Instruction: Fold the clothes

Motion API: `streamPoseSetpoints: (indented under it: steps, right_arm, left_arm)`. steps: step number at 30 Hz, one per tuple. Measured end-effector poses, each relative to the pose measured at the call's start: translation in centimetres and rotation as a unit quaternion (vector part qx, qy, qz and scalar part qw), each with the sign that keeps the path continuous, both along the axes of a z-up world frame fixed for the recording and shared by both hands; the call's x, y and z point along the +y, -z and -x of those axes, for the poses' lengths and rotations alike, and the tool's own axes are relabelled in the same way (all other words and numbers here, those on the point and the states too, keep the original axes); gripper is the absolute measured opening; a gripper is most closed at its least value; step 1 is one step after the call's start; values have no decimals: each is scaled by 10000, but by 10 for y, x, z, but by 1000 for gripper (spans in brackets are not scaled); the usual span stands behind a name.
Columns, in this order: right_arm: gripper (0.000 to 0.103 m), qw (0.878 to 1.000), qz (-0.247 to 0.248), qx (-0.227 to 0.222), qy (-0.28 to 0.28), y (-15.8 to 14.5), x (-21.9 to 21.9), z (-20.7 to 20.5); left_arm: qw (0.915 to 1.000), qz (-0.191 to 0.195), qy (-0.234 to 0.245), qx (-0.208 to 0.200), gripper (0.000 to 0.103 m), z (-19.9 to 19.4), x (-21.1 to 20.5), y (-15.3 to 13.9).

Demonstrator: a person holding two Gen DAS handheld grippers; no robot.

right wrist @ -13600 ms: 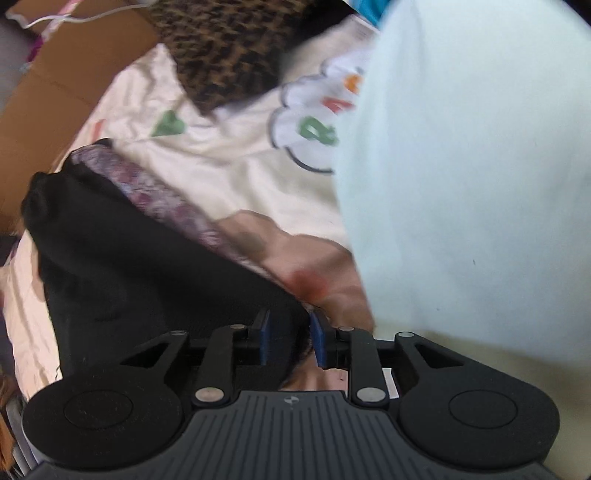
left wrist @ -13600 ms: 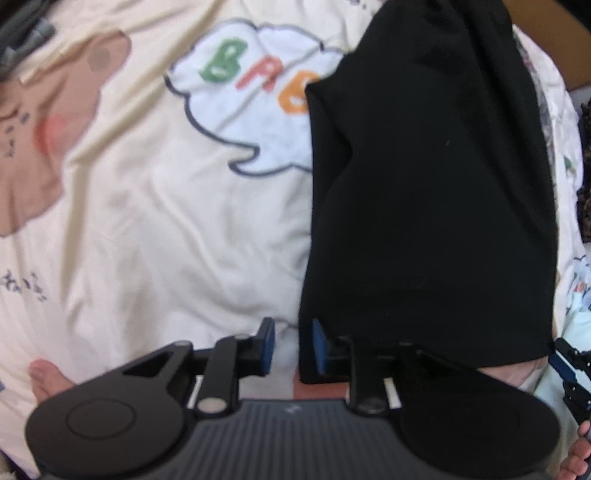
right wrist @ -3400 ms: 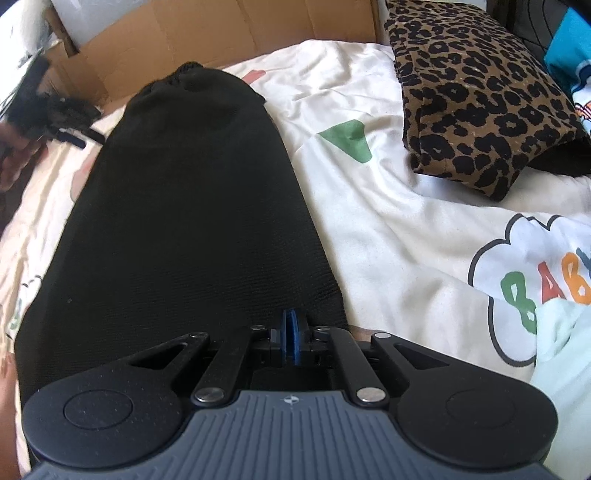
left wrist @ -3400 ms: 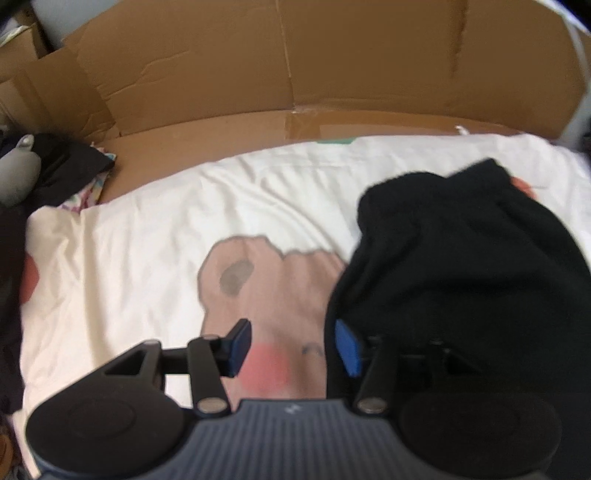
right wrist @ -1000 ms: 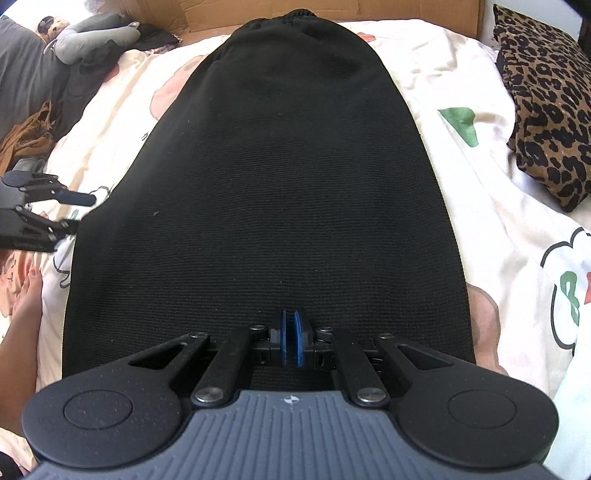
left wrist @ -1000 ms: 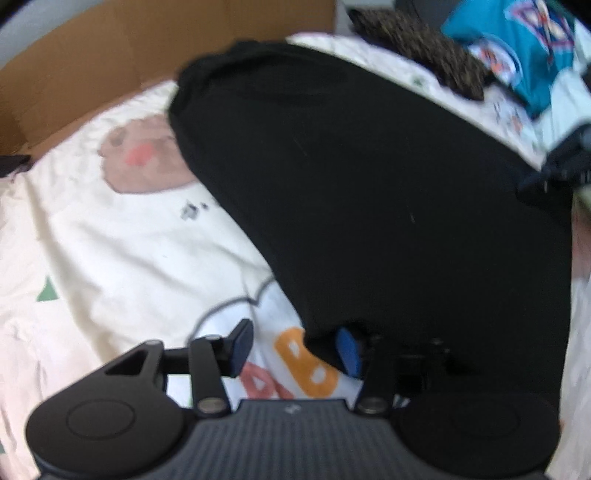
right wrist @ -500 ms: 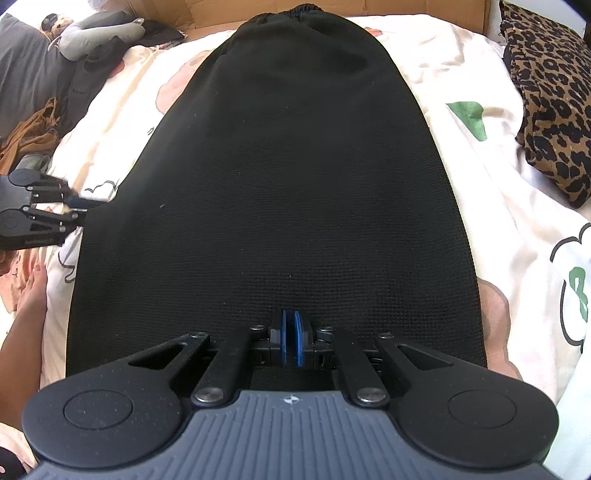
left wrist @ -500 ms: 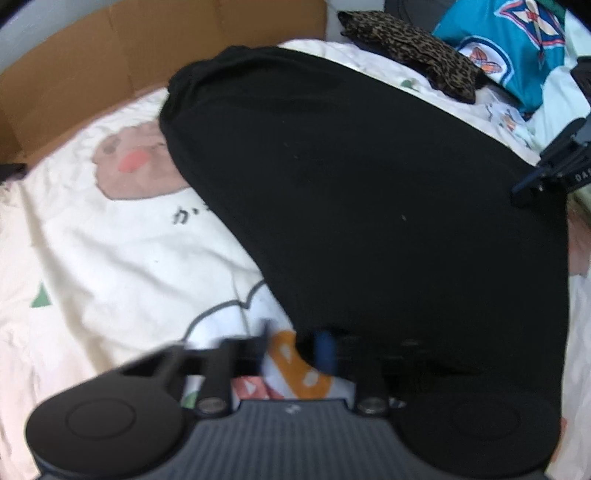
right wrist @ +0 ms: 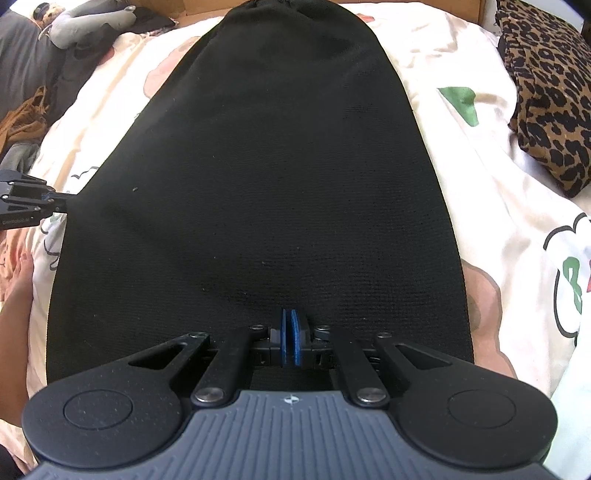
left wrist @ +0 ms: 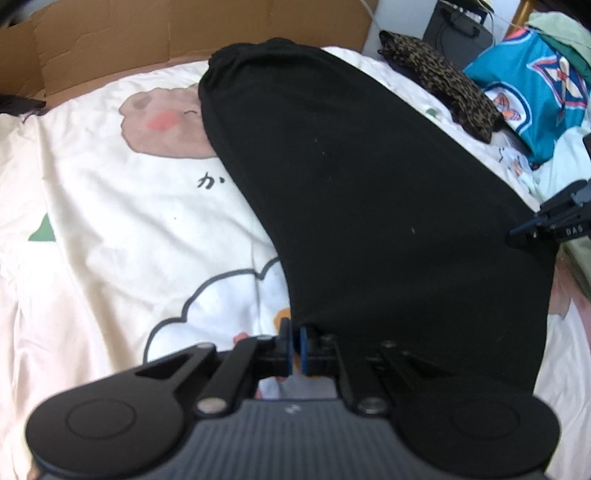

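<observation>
A long black garment (left wrist: 369, 184) lies flat on a cartoon-print bed sheet (left wrist: 110, 240), its gathered waistband at the far end. My left gripper (left wrist: 293, 345) is shut on the garment's near left corner, with the blue pads almost touching. In the right wrist view the same gripper (right wrist: 61, 205) shows at the cloth's left edge. My right gripper (right wrist: 291, 336) pinches the near hem of the black garment (right wrist: 277, 166) around its middle; its jaws are opening a hair, with cloth still between the pads. That gripper (left wrist: 517, 232) also appears at the cloth's right edge in the left wrist view.
A leopard-print cloth (right wrist: 546, 92) lies to the right of the garment, and a teal garment (left wrist: 535, 92) lies beyond it. Brown cardboard (left wrist: 184, 33) stands behind the bed. Dark and grey clothes (right wrist: 74, 22) are piled at the far left. A person's bare skin (right wrist: 14, 295) shows at the left edge.
The left gripper's jaws went from wide open to shut on the garment's near left corner. The right gripper stayed on the hem and hardly moved.
</observation>
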State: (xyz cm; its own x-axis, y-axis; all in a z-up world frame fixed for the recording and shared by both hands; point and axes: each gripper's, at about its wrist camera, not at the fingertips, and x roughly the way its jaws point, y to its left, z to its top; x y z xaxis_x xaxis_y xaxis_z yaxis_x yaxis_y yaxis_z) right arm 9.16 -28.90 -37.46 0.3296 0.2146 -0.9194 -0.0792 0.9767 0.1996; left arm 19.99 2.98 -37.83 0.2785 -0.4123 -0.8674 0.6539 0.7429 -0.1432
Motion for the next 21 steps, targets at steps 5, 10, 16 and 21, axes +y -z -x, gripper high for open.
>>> streamPoseSetpoints:
  steps: [5,10,16,21]
  right_arm:
    - [9,9999,31,-35,124,-5,-8,3]
    - [9,9990,143,-113,414,-11,-25,5]
    - [9,9962,316,-188,790,-14,-49,10]
    - [8,9942,414,-329,933,-16,-59,10]
  left_arm:
    - [9997,-106,-225,44,6,3,29,-15]
    - [9986,116,-511,61,7,-1,39,-33]
    - [9990,376,-134,215,8,-2,-10,-29]
    - [9982,392,97,442,8,-3,-36,-15]
